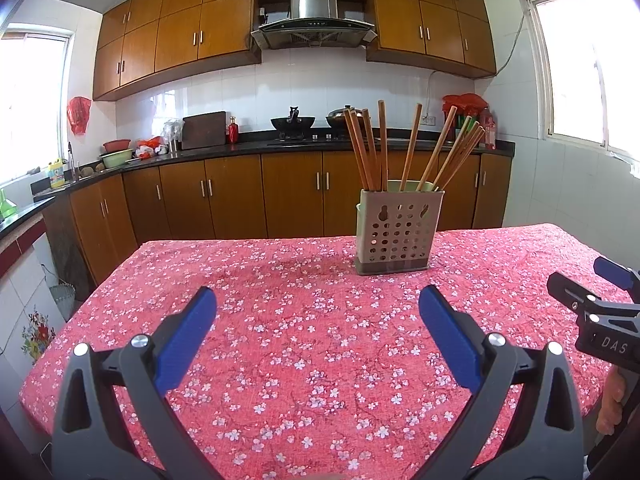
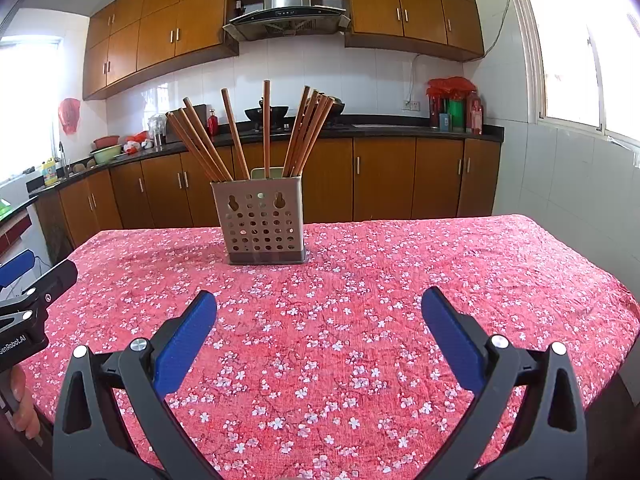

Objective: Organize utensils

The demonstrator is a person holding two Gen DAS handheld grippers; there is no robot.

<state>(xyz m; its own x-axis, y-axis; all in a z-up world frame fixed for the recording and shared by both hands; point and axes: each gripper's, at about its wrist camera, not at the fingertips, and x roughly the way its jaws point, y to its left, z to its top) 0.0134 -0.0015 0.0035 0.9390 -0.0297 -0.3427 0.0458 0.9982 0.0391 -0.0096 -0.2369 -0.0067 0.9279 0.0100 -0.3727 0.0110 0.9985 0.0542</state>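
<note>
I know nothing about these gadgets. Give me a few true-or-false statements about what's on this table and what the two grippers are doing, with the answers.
1. The wooden chopsticks stand inside the beige perforated plastic holder. True.
2. The left gripper is shut on a chopstick. False: its blue fingers are spread apart and hold nothing.
3. The holder stands upright on the red floral tablecloth. True.
4. Loose chopsticks lie scattered on the cloth. False: none show there; all visible ones are in the holder.
5. The right gripper touches the holder. False: it is open and short of the holder, with bare cloth between.
</note>
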